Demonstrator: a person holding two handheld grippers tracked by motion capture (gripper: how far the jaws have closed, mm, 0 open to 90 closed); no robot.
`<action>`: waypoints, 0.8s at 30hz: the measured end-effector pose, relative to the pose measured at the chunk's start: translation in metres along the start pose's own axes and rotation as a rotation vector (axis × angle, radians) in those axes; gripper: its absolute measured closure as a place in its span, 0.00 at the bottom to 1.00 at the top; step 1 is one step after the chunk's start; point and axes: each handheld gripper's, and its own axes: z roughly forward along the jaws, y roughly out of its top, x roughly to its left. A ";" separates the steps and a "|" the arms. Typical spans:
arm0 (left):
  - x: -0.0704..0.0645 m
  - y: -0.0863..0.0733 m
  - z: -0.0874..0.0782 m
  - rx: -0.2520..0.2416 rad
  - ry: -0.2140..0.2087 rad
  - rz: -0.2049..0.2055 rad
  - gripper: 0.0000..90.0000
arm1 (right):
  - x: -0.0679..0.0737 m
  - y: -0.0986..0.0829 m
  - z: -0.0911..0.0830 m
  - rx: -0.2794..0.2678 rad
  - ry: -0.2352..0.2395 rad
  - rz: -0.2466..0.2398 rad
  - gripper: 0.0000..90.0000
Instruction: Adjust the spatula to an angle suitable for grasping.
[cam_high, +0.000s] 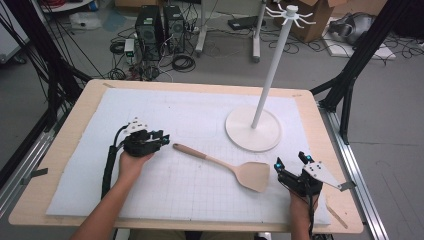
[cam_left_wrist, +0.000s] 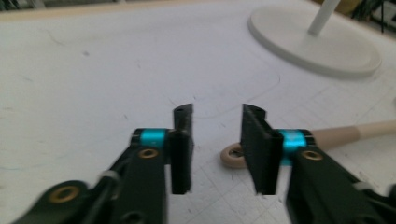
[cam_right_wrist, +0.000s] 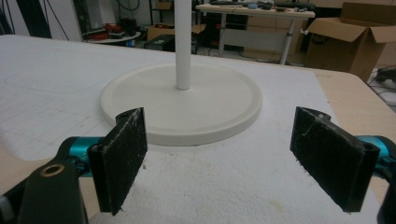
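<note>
On the white mat that covers the surface (cam_high: 70, 165), a wooden spatula (cam_high: 225, 166) lies flat between my two hands. Its thin handle points to my left claw (cam_high: 164, 138) and its wide blade lies close to my right claw (cam_high: 291, 163). My left claw is apart, with nothing in it, and the ring at the handle end (cam_left_wrist: 232, 157) sits just past its jaws, low and a bit to one side. My right claw is wide apart too and holds nothing; it looks at the round base of the white stand (cam_right_wrist: 182, 103). I think I am at the reaching step, about to pick up the spatula by its handle. Next I need to slide my left claw a little more, get the handle between the jaws, and then squeeze. The stand with hooks on top (cam_high: 290, 13) may be where the ring goes.
</note>
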 end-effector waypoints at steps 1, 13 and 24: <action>0.002 -0.001 -0.006 -0.030 0.002 -0.012 0.64 | 0.000 0.000 0.000 0.000 0.000 0.000 0.19; 0.013 -0.007 -0.056 -0.220 -0.072 -0.053 0.24 | 0.001 0.000 0.001 0.006 0.000 -0.001 0.19; 0.026 -0.029 -0.084 -0.254 -0.048 -0.061 0.20 | -0.002 0.000 0.001 0.005 -0.003 0.016 0.17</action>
